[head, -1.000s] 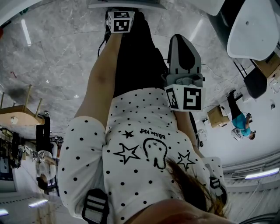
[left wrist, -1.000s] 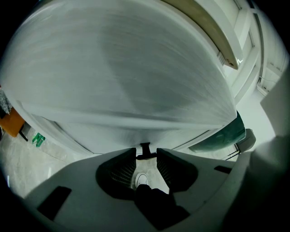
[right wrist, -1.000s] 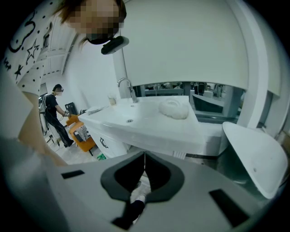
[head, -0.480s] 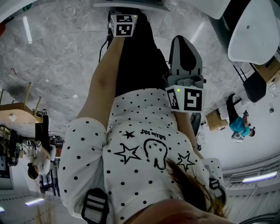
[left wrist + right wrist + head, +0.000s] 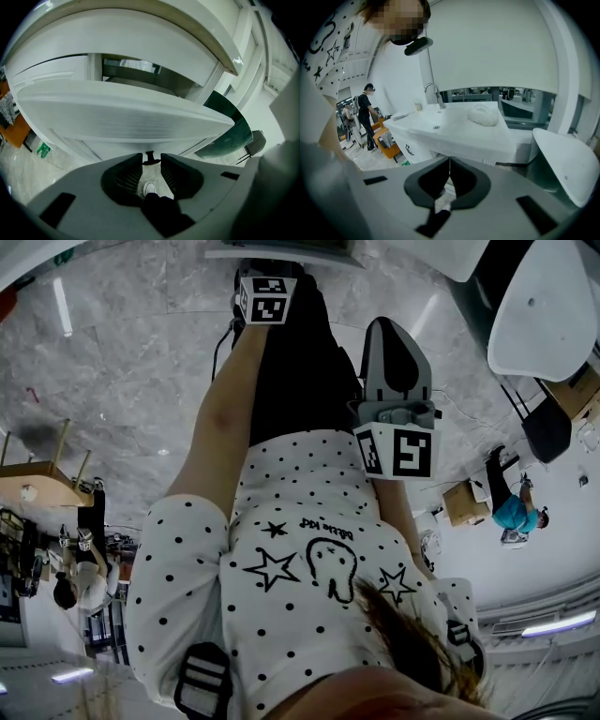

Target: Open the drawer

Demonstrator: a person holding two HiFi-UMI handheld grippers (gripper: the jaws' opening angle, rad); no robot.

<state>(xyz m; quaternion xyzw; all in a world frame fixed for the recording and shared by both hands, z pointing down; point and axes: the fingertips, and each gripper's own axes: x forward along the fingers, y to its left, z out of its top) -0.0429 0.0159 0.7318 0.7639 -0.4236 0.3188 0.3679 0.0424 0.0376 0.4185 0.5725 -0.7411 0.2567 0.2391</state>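
Your left claw (image 5: 151,155) has just been closing round the dark handle (image 5: 150,159) of the drawer (image 5: 122,117) at its tips, not yet gripping, ready to pull; your right claw (image 5: 449,163) rests shut, empty.

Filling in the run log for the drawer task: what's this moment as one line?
left gripper: jaws apart, just closing, drawer handle between tips, ungripped | right gripper: shut, empty
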